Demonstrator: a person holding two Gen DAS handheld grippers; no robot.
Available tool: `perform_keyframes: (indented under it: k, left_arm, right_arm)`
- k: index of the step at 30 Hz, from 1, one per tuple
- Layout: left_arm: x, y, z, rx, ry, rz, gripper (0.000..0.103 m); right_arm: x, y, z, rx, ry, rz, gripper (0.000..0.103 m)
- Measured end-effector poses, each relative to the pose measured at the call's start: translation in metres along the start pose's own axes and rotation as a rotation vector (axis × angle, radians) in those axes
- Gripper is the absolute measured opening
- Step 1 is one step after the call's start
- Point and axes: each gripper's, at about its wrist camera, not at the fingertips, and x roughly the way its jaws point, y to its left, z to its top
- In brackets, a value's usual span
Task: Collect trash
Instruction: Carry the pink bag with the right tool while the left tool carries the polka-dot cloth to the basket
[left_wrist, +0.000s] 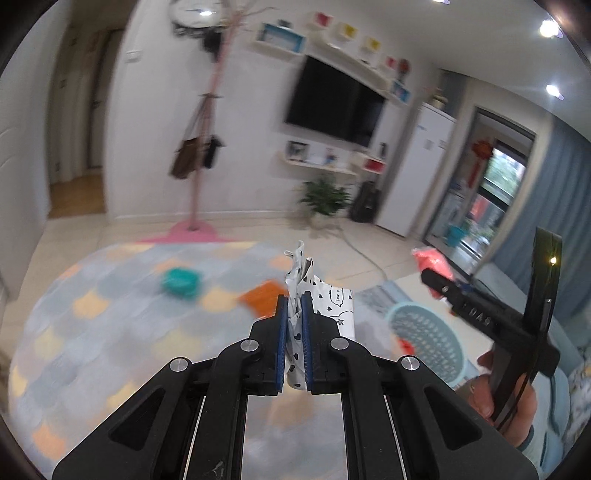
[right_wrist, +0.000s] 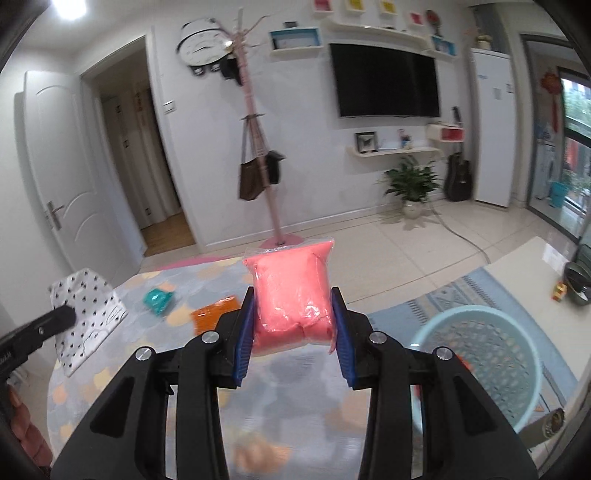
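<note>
- Two pieces of trash are riding in my grips at once, both lifted clear of the patterned rug.
- My left gripper is pinching a crumpled white wrapper printed with black hearts; its jaws are pressed almost together on the thin paper.
- My right gripper is clamping a soft pink packet in clear plastic, jaws spread just as wide as the packet.
- I am seeing the pale blue basket low on the right in the right wrist view, near the packet but not under it; something red is already showing inside it, so I judge some collecting is done.
- Neither held piece is over the basket yet, so both drops are remaining.
- I am also seeing a teal piece and an orange piece lying on the far part of the rug, well apart from the basket; those look like the next pickups.
- My judgement: the task is somewhere in the middle, with two items in hand and at least two waiting on the floor.
</note>
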Motion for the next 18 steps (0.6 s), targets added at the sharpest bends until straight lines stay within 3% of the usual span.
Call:
perform_keyframes:
  k: [11, 18]
  left_arm:
    - [0.104, -0.118, 0.015, 0.134, 0.116, -0.201, 0.006]
    - [0.174, -0.162, 0.004, 0.165, 0.218, -0.25, 0.006]
  right_arm:
    - [-0.011, -0.104, -0.01, 0.154, 0.015, -0.136, 0.035]
    - [0.007, -0.179, -0.037, 0.309, 0.12, -0.257, 0.035]
